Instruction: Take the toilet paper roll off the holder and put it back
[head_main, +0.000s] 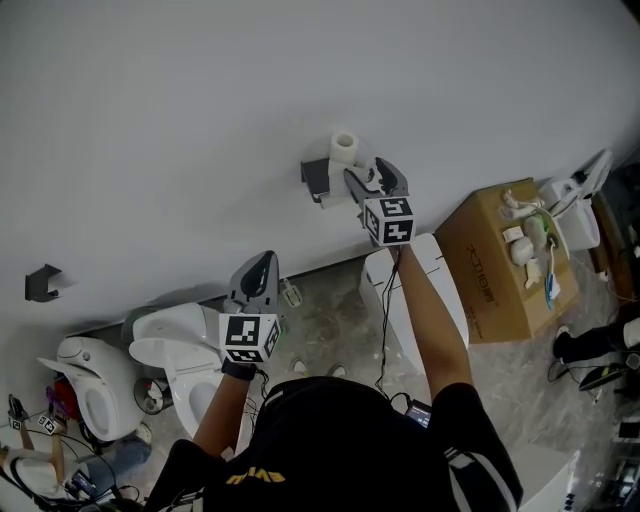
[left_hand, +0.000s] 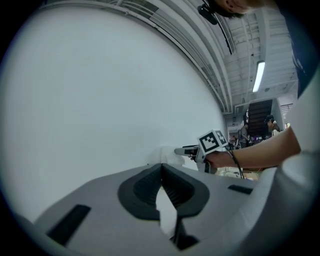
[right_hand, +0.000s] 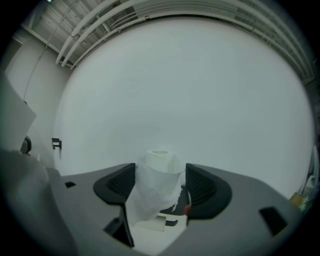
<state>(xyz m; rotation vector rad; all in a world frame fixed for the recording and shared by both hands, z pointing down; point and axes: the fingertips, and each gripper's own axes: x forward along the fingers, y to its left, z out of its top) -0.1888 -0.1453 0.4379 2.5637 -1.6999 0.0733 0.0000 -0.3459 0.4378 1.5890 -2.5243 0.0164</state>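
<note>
- Toilet paper roll (head_main: 344, 146) stands upright on the holder (head_main: 318, 177) on the wall (head_main: 200, 110), with a loose sheet hanging down its front
- Right gripper (head_main: 367, 172) is at the roll, jaws about half open, one either side; pads do not appear to press it
- Left gripper (left_hand: 161, 166) is held low, well apart from the holder, jaw tips together, empty

Wall holder (head_main: 318, 180) — toilet paper roll (head_main: 344, 146), upright

Right hand-held gripper (head_main: 366, 170) hovers by toilet paper roll (head_main: 344, 146), apparently upright.
</note>
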